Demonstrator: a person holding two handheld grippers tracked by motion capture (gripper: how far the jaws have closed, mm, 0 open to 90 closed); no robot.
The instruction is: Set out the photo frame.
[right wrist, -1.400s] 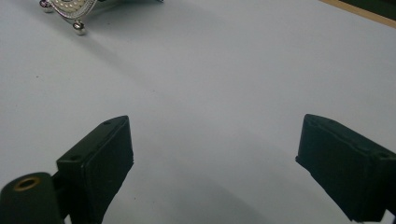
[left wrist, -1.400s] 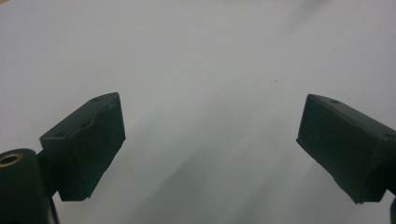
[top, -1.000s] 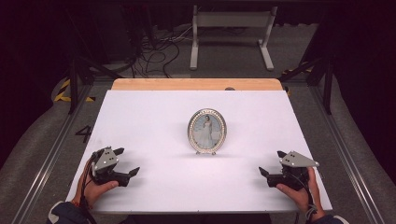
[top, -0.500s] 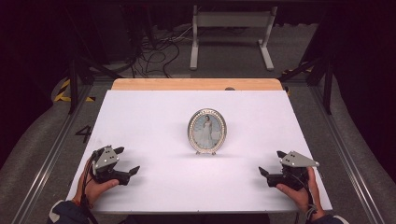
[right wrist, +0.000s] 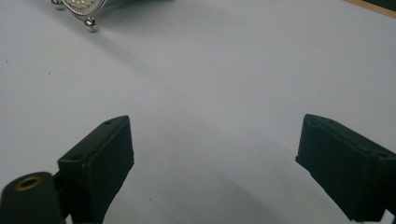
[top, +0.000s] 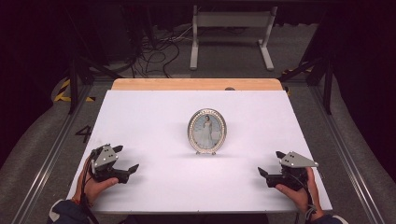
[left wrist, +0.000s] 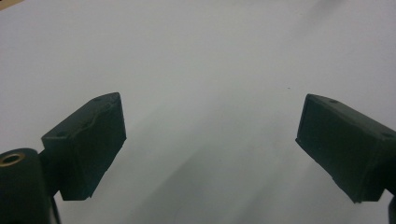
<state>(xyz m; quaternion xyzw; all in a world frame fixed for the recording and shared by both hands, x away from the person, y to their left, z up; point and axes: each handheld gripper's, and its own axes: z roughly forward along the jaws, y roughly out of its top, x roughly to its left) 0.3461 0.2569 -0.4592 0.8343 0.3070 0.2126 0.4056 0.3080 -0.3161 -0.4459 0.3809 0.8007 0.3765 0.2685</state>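
Table point(top: 154, 116): rectangular top under a plain white sheet, smooth and unmarked; a bare strip of light wood shows along the far edge. Standing directly on it, near the middle: one oval picture frame point(top: 207, 131), silver with a beaded rim, upright on small ball feet, holding a picture of a figure in a white dress. In the right gripper view the ball feet point(right wrist: 89, 23) meet the white surface at top left.

This is looking like a lab or recording studio; a white desk point(top: 154, 116) is standing among dark curtains; loose cables point(top: 159, 51) are lying on the grey carpet point(top: 42, 135) beside metal rails point(top: 51, 154) and yellow-black floor tape point(top: 63, 93).
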